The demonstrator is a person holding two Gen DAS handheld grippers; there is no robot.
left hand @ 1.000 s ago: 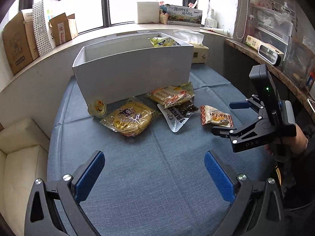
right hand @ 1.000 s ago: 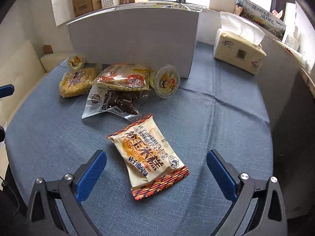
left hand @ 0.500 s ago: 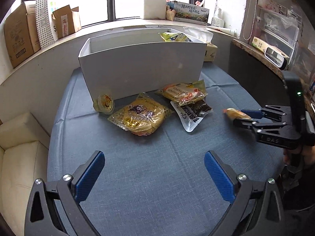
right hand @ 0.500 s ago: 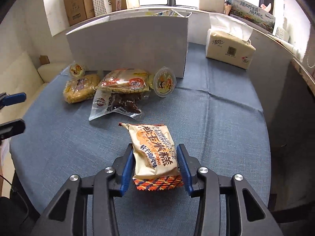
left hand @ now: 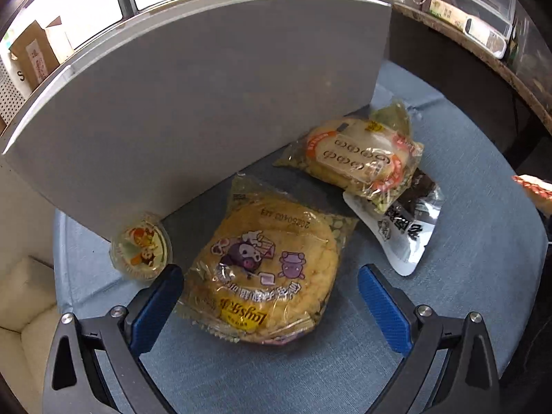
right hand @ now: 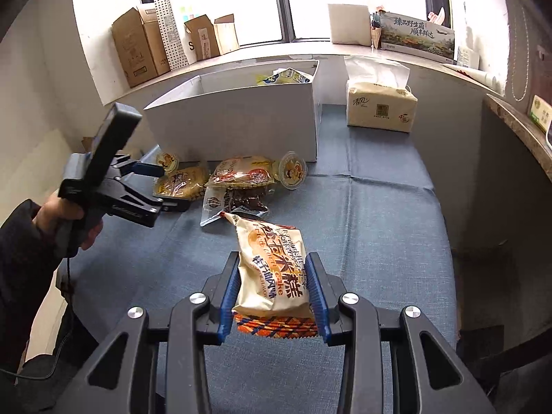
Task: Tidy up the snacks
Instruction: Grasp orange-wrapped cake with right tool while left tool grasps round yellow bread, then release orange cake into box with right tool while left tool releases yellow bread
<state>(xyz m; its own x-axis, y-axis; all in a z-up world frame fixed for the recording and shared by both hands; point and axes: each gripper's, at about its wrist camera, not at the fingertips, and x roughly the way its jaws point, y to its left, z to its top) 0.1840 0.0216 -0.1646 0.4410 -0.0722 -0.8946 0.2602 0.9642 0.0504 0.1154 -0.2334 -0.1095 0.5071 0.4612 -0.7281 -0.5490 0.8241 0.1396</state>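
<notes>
My right gripper point(right hand: 273, 289) is shut on the orange and cream rice cake packet point(right hand: 272, 269) and holds it above the blue table. My left gripper point(left hand: 269, 296) is open, its blue pads on either side of the yellow Lay's bag point(left hand: 265, 272), which lies flat in front of the white box point(left hand: 193, 96). The left gripper also shows in the right wrist view point(right hand: 162, 189), at the yellow bag point(right hand: 183, 181). A jelly cup point(left hand: 141, 248), an orange-labelled bag point(left hand: 358, 155) and a dark clear pouch point(left hand: 407, 220) lie beside it.
The white box point(right hand: 234, 120) stands open at the back with a yellow packet point(right hand: 283, 76) inside. A second jelly cup point(right hand: 292, 169) leans by its right corner. A tissue pack point(right hand: 379, 103) sits right of the box. Cartons line the windowsill point(right hand: 145, 48).
My right gripper has lifted the rice cake packet off the table. My left gripper has moved forward and down until its open pads flank the yellow bag.
</notes>
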